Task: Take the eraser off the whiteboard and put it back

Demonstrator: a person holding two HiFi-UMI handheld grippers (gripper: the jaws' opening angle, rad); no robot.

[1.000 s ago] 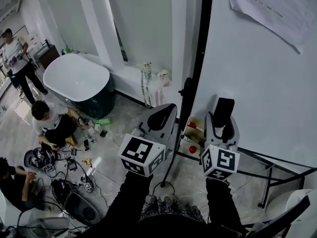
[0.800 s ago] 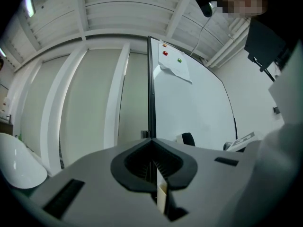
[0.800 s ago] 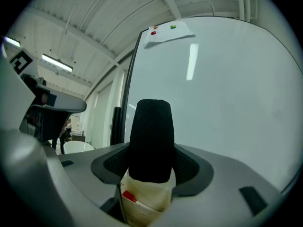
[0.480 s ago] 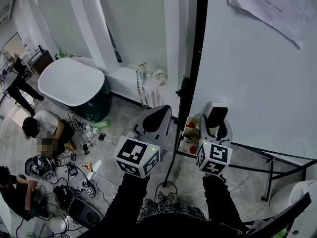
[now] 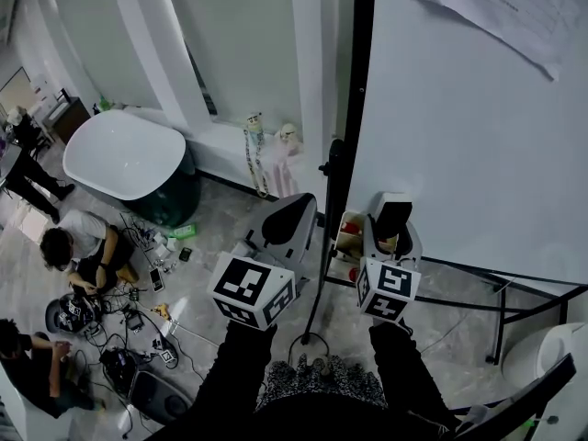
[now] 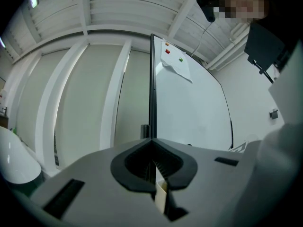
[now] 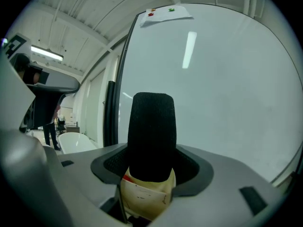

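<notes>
While the right gripper (image 5: pixel 394 220) holds one eraser (image 7: pixel 151 131), one whiteboard (image 5: pixel 478 145) ahead

txt: none readable | paper (image 5: pixel 496 12) on whiteboard (image 5: pixel 459 154): print too tiny | eraser (image 7: pixel 151 136) label: marks too blurry to read

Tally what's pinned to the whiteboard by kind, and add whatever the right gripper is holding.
Eraser: 1
Paper sheet: 1
Magnets: 3
Total: 5
</notes>
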